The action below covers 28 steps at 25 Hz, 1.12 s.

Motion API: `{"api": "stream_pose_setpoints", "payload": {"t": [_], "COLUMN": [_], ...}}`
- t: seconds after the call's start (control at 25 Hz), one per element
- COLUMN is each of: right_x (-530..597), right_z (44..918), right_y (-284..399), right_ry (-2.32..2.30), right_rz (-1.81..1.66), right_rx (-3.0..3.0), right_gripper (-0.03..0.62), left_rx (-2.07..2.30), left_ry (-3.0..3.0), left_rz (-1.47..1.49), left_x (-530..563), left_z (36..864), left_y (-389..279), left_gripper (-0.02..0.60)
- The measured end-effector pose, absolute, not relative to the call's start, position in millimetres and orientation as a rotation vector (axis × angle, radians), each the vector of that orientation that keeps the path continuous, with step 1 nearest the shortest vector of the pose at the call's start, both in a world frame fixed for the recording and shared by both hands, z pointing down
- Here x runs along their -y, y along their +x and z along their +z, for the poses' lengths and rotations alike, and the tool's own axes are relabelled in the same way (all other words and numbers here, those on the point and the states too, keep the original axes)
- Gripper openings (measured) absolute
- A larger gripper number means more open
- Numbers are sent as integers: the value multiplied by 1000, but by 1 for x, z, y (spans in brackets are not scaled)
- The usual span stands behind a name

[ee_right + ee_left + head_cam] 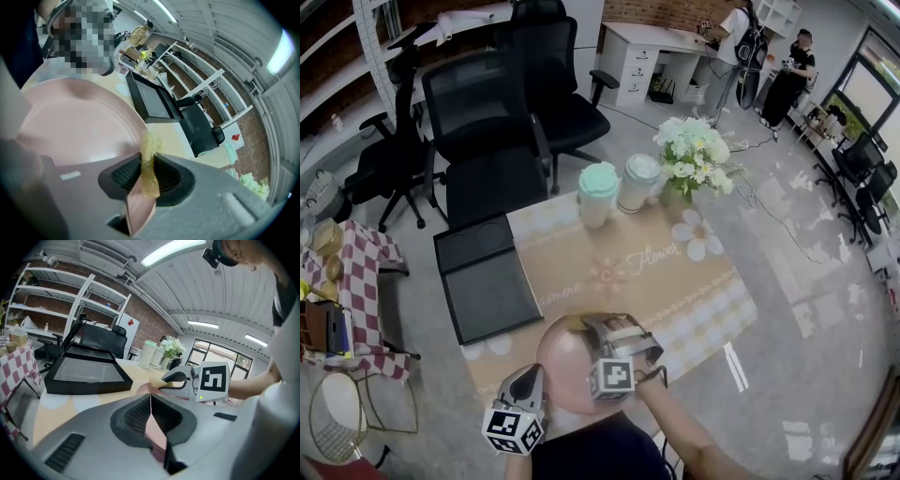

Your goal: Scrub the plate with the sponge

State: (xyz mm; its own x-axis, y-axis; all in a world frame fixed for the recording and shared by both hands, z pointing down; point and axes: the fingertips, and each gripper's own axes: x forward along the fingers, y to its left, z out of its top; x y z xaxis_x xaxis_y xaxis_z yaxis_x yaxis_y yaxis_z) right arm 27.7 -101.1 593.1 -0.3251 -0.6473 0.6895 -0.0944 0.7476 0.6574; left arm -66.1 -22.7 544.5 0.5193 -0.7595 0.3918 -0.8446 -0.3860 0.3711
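Left claw (151,414) clamps the pink plate's (562,361) near rim at the worktop (675,272) edge. Right claw (148,180) pinches the sponge (149,157) against the plate. Risk: the rim grip is thin, so scrubbing pressure may twist the plate loose.

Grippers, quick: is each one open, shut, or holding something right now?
Left gripper: shut on the rim of the pink plate.
Right gripper: shut on the yellow sponge.

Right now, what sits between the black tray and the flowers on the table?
A mint-green cup and a white cup, both lidded, stand there side by side; the head view shows it.
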Motion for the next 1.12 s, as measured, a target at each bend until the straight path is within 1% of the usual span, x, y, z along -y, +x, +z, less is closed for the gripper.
{"api": "stream_pose_setpoints", "payload": {"t": [0.28, 1.12], "right_x": [98, 74], "right_z": [593, 614], "right_y": [32, 36], "right_ry": [549, 461], "right_rz": [-648, -453], "right_rx": [1810, 1854], "right_gripper": [80, 75], "left_rx": [1311, 1308], "left_ry": [2226, 2228], "left_rz": [215, 224], "left_x": [20, 14], "left_z": [546, 549], "left_y": [-69, -66], "left_gripper": [12, 12]}}
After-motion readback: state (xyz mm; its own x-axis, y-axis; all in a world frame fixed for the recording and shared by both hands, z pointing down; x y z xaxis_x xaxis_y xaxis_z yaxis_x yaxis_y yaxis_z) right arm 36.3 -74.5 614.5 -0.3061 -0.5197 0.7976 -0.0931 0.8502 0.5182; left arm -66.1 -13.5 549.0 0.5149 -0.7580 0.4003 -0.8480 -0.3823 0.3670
